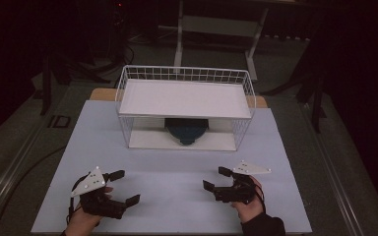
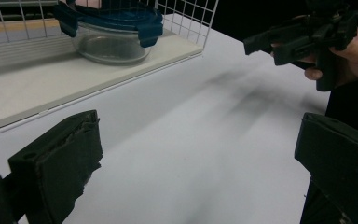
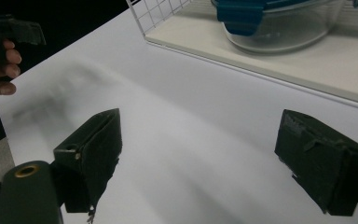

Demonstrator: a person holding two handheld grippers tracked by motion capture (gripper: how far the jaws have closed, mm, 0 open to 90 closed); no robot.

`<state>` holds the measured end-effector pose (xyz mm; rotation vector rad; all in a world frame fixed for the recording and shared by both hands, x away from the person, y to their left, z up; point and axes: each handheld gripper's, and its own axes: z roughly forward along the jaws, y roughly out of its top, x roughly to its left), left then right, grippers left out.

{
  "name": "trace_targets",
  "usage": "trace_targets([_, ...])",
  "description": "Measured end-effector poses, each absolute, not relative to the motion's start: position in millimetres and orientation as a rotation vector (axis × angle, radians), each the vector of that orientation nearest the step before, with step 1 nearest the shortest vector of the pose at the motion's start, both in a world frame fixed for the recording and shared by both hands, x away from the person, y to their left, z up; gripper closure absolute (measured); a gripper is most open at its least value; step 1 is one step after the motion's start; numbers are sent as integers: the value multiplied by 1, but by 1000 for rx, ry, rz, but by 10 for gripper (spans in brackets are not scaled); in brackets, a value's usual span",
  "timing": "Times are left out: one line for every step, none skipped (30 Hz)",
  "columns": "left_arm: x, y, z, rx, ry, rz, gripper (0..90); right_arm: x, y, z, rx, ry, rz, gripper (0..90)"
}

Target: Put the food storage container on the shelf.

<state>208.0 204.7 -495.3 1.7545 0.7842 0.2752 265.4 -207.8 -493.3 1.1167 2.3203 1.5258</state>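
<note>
- While both claws rest low over the worktop [image 1: 177, 196], the glass container [image 1: 186, 130] sits well beyond them, on the bottom board of the white wire rack [image 1: 123, 93], under its upper shelf [image 1: 184, 98].
- No brand, label or writing can be read on it.
- Its body is clear glass with a dark blue lid [image 2: 116, 16] clipped by blue side latches [image 2: 150, 33].
- It stands upright; it looks roundish, though the dim high view leaves its long axis unclear.
- The left claw [image 1: 121, 187] has its jaws spread wide, holding nothing.
- The right claw [image 1: 214, 178] is likewise wide apart and empty, near the front right of the worktop.
</note>
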Motion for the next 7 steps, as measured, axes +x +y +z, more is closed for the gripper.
trace_targets([208,205,-495,1756,785,275,7,264,-209,-494,1117,2321,1516,146])
trace_targets([208,205,-496,1755,784,272,8,263,-210,-495,1114,2319,1505,148])
trace_targets([208,205,-496,1755,783,271,7,263,-211,-496,1116,2321,1506,148])
trace_targets([208,204,-496,1755,781,272,7,263,-211,-497,1121,2326,1507,148])
trace_targets([207,204,-496,1757,779,271,8,263,-211,-498,1117,2328,1501,148])
trace_targets([207,204,-496,1758,779,271,7,263,-211,-498,1114,2329,1495,148])
trace_targets([207,204,-496,1758,779,271,7,263,-211,-498,1117,2331,1495,148])
